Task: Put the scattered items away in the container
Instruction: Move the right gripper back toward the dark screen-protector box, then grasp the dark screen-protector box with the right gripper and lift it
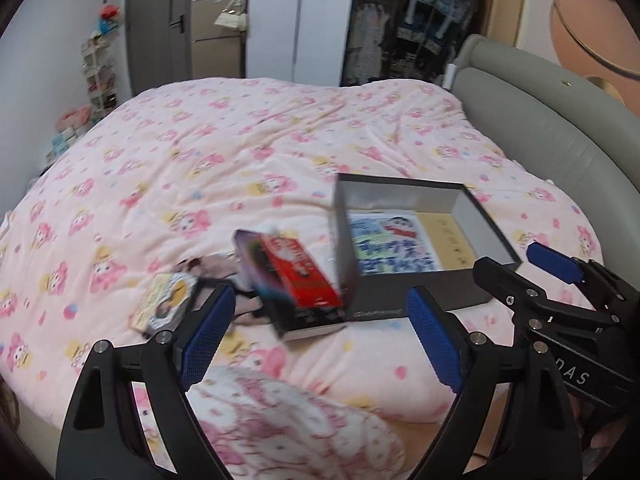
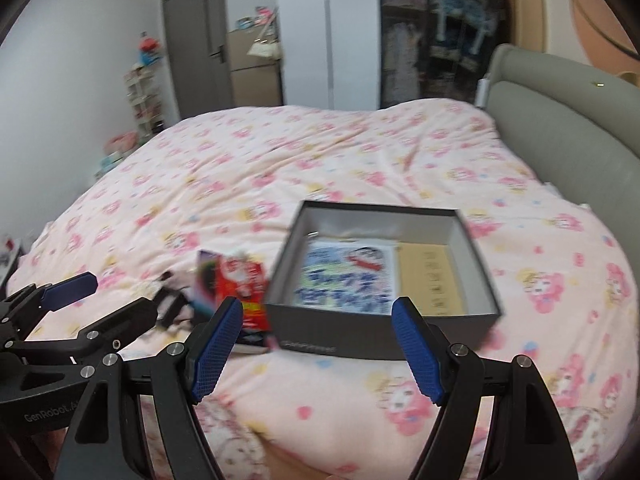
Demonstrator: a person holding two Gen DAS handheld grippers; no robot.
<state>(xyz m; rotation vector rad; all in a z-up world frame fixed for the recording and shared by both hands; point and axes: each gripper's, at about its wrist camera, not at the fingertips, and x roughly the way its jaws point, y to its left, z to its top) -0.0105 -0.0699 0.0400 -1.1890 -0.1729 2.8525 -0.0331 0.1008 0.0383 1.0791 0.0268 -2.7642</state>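
Soft, even indoor light, no hard shadows; motion blur smears the box (image 2: 380,276) and books (image 1: 296,276); fisheye bends the bed (image 1: 240,152), corners vignette black

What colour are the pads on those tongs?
Blue, with a fine grid texture, on black arms. The pads show best in the right wrist view.

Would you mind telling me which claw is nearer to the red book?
Left. The left claw hovers just in front of the red book; the right claw faces the box beside it.
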